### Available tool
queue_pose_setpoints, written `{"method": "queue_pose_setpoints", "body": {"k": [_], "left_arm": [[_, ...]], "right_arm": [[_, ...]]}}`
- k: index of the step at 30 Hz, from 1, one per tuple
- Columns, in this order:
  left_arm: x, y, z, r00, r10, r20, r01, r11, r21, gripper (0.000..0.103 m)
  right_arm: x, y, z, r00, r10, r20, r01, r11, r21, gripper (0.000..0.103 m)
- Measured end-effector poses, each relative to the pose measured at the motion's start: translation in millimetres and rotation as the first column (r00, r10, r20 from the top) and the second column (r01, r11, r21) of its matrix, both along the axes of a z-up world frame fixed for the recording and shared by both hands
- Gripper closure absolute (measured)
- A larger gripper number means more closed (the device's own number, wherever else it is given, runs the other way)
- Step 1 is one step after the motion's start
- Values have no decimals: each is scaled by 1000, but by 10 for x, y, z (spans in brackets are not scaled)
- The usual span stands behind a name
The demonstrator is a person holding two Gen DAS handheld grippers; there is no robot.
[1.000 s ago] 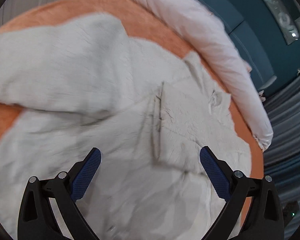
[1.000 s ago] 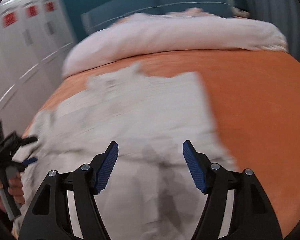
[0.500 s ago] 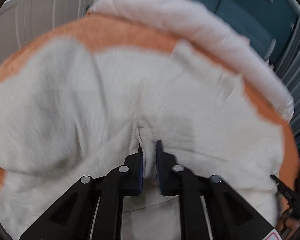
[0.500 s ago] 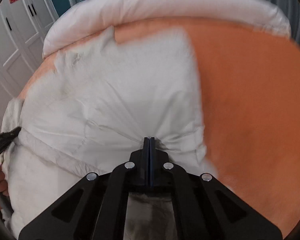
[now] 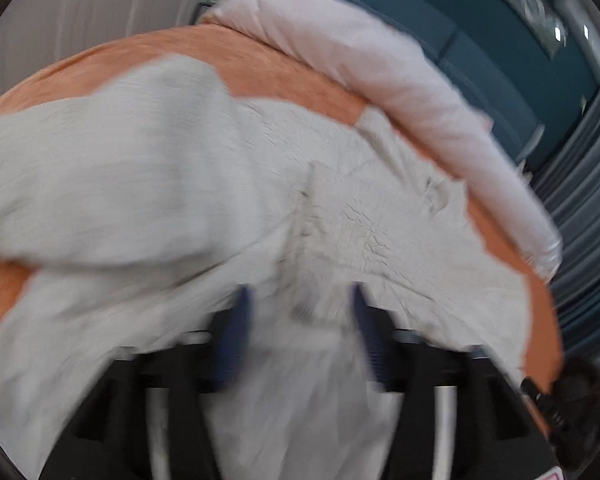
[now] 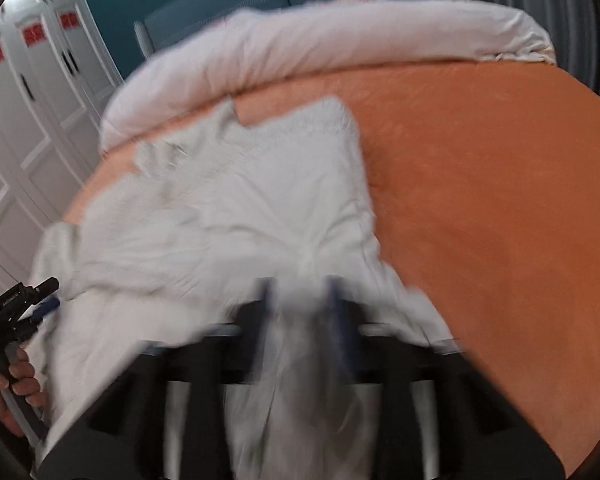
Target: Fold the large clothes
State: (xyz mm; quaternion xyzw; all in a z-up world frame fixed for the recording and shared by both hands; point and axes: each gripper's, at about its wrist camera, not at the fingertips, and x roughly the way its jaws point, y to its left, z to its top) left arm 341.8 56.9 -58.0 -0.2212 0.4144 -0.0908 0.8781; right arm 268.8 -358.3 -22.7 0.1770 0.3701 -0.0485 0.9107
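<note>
We have just released the garment [image 5: 340, 220]: left gripper [image 5: 298, 320] and right gripper [image 6: 300, 300] now stand apart; this fold is placed.

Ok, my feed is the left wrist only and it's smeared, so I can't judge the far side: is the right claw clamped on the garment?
Observer: No. In the right wrist view the right claw has its blue fingers apart, with the white garment bunched between them, though it is blurred.
Operator: Any free room on that side?
Observer: Yes, bare orange bed cover lies right of the garment's edge.
</note>
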Motion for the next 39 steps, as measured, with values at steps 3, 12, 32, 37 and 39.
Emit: {"method": "queue_pose_setpoints", "body": {"k": [3, 12, 32, 37, 39], "left_arm": [[-526, 557, 145, 997, 80, 7, -80, 997, -18, 27], [-1998, 1612, -136, 956, 124, -266, -149, 986, -77, 27], [-3975, 1488, 210, 920, -152, -361, 168, 986, 11, 86], [-3868, 1793, 637, 954, -39, -297, 25, 998, -53, 77], [-3716, 1959, 884, 981, 30, -191, -38, 998, -40, 60]], "right_arm": [[-590, 84, 146, 1000, 14, 19, -12, 998, -69, 37], [-1931, -5, -234, 973, -27, -231, 33, 999, 23, 20], [-3975, 449, 65, 896, 124, -426, -92, 991, 94, 84], [-4037, 460, 393, 917, 46, -395, -68, 997, -40, 66], [-3958, 406, 634, 944, -4, -329, -33, 994, -108, 64]]}}
